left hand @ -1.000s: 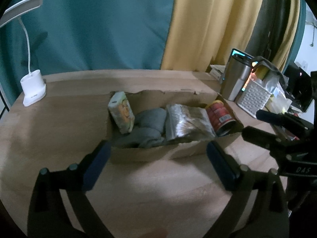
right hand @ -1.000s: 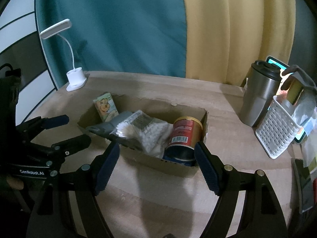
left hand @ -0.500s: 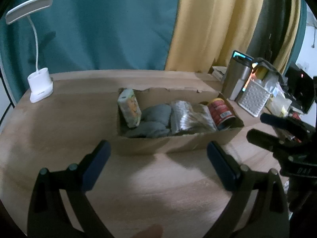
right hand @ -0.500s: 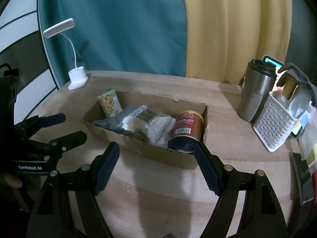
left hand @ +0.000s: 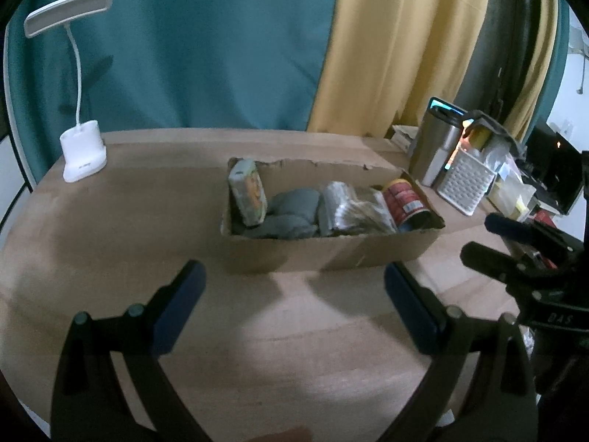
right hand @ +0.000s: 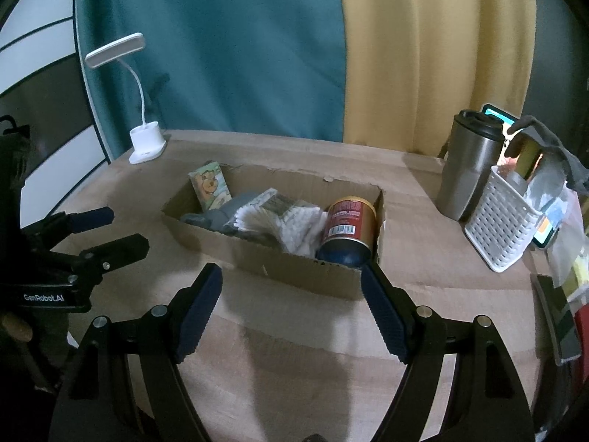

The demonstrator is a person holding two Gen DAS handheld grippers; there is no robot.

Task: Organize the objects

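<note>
- Over the last second both cameras have pulled back: the torn brown cardboard box (left hand: 331, 221) now sits smaller, mid-frame, beyond the jaws.
- Judged from that, packing looks finished: the cartoon-printed carton (right hand: 210, 186), grey cloth (left hand: 291, 210), clear plastic packet (right hand: 279, 217) and red tin can (right hand: 349, 221) lie inside.
- Left gripper (left hand: 294, 305) and right gripper (right hand: 291, 313) hover over the wooden worktop (left hand: 121, 221), jaws spread wide, empty.

Left tongs (left hand: 294, 305) spread wide, empty, right tongs (right hand: 292, 311) likewise
</note>
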